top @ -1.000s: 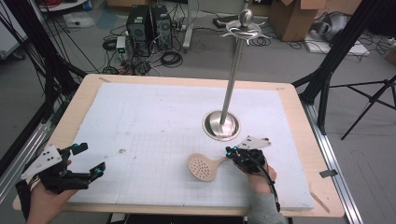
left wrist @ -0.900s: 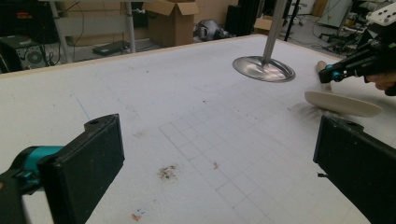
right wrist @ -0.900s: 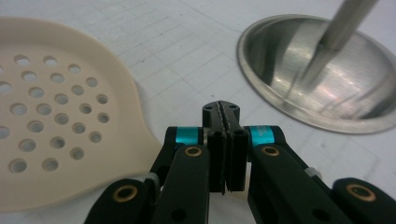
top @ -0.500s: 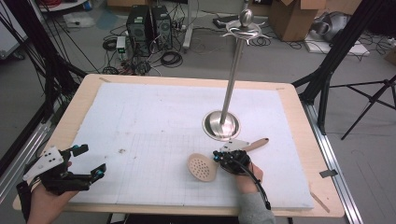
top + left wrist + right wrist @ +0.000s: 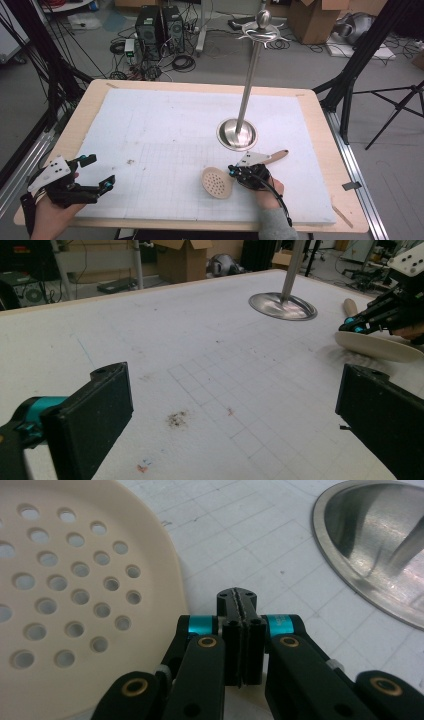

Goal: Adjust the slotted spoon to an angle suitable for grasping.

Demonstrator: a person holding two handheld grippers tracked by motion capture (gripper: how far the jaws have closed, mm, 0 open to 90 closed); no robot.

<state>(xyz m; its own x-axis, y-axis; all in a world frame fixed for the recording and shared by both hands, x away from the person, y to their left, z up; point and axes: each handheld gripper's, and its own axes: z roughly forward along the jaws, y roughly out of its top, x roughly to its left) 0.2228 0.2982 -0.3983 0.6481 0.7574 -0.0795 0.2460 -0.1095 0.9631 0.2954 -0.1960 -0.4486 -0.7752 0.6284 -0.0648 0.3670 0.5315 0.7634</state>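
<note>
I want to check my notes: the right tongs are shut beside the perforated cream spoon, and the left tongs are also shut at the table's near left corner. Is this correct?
Not quite. The left tongs are open: the left gripper view shows the jaws standing wide apart with nothing between them. The rest holds: the right tongs are shut beside the perforated cream spoon.

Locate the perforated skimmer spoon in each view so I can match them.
High view: skimmer spoon low centre, bowl left of the right gripper.
Left gripper view: right edge, a flat cream bowl.
Right gripper view: bowl across the left half.
Shared landmark: round steel stand base.
</note>
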